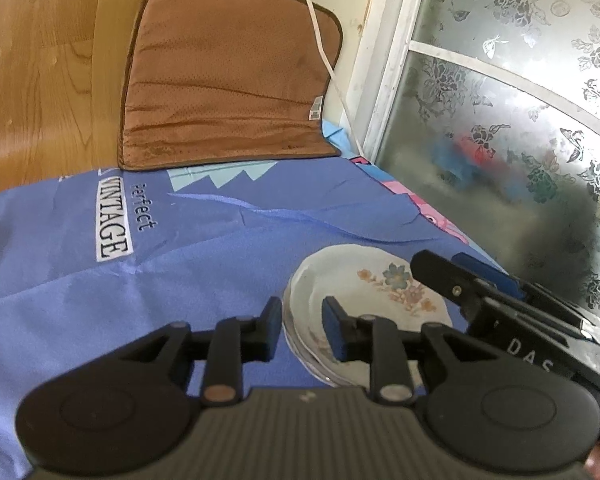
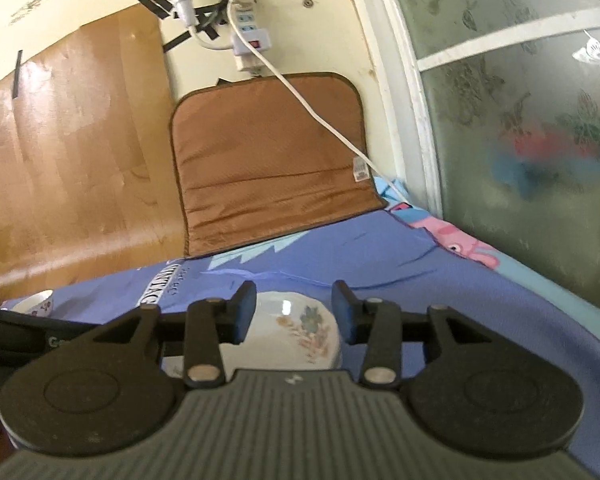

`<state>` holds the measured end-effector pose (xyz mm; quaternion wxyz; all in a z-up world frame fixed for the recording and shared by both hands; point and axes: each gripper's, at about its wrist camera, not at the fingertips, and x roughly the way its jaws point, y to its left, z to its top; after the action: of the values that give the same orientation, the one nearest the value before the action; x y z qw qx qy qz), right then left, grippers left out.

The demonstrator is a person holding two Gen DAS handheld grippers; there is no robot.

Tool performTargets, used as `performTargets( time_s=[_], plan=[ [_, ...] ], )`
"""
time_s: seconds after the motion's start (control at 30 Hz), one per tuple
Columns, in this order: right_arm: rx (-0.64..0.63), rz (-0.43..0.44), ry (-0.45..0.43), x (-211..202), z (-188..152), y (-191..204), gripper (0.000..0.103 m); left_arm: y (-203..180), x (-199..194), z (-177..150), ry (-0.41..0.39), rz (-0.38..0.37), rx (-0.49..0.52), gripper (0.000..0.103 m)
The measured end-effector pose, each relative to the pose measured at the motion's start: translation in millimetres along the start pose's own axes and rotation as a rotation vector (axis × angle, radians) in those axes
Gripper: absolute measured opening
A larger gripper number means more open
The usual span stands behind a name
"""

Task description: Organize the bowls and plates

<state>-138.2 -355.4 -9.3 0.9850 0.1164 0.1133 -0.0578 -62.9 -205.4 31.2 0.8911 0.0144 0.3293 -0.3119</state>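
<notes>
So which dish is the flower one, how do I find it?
Find the blue cloth on the table, then look toward its window side. The plate stack sits there between the two grippers. Its top plate is white with a blue flower painted inside; the cup far left is smaller.

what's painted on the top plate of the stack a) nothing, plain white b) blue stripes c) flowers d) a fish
c) The top plate of the stack on the blue cloth carries a floral print, a blue blossom with smaller pinkish flowers around it, seen in both wrist views just beyond the open left hand-held gripper.
</notes>
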Motion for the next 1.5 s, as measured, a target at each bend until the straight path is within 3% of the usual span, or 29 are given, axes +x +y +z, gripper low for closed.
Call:
performTargets(
  time_s=[0.7, 1.17, 1.33, 1.5],
  plan=[
    [0.091, 0.024, 0.146, 13.6, -8.8, 3.8, 0.045, 17.7, -21.6, -12.0, -0.023, 0.061, 0.025, 0.024],
    [0.043, 0.071, 0.129, 11.2, -3.0, 33.1, 0.045, 62.6, -37.7, -26.6, -0.046, 0.146, -0.047, 0.028],
    [0.016, 0.101, 0.141, 12.5, 0.3, 44.9, 0.045, 97.8, -54.8, -37.0, -0.068, 0.224, -0.062, 0.029],
    [-0.003, 0.148, 0.155, 17.8, -1.5, 64.4, 0.045, 157.0, -80.0, -54.4, -0.084, 0.36, -0.14, 0.029]
  ],
)
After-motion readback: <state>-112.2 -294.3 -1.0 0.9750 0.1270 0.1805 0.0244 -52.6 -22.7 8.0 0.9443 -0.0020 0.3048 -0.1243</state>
